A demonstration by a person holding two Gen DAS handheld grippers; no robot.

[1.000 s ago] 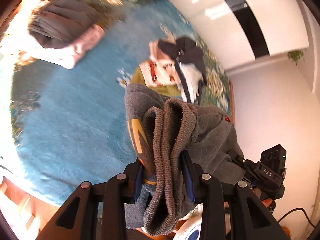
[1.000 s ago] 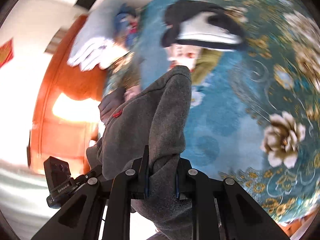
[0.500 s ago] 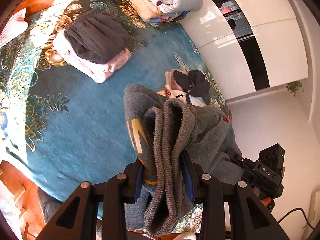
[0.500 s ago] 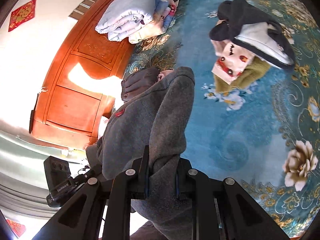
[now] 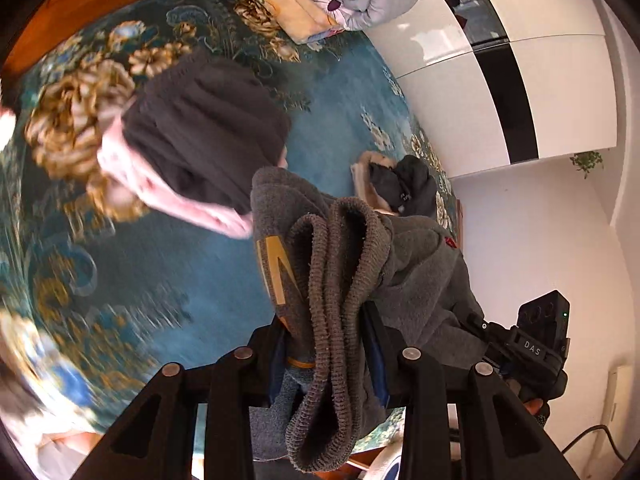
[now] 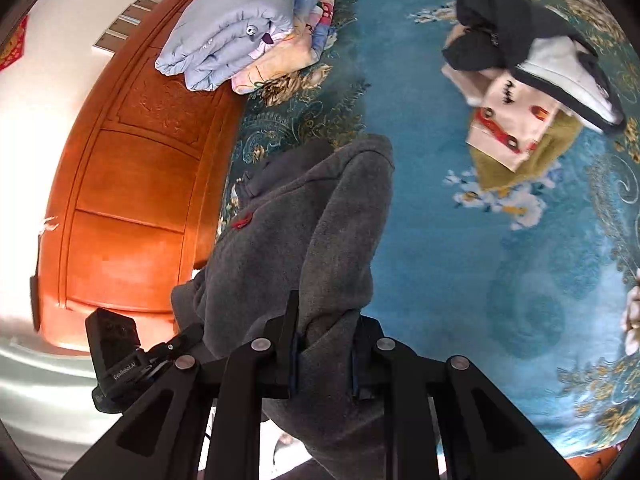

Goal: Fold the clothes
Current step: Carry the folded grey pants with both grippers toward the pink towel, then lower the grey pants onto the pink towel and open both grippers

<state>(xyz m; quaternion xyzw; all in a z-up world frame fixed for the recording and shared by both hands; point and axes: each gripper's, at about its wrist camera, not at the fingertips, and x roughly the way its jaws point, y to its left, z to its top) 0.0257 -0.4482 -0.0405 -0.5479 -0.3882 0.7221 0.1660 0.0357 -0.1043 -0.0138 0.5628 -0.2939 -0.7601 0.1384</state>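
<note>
The thick grey fleece garment with ribbed cuffs hangs bunched above the blue floral bedspread, clamped by both the left gripper and right gripper. A folded dark-and-pink stack looks finished; this garment and the loose heap of clothes remain to be folded.

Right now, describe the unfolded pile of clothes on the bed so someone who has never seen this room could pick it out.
Start at the bed's blue floral cover, with the wooden headboard and a rolled pale-blue quilt at one end. Away from the quilt lies the loose pile: black and white garments over a cream piece printed with red cars, olive fabric beneath. It alone is jumbled, not folded.
</note>
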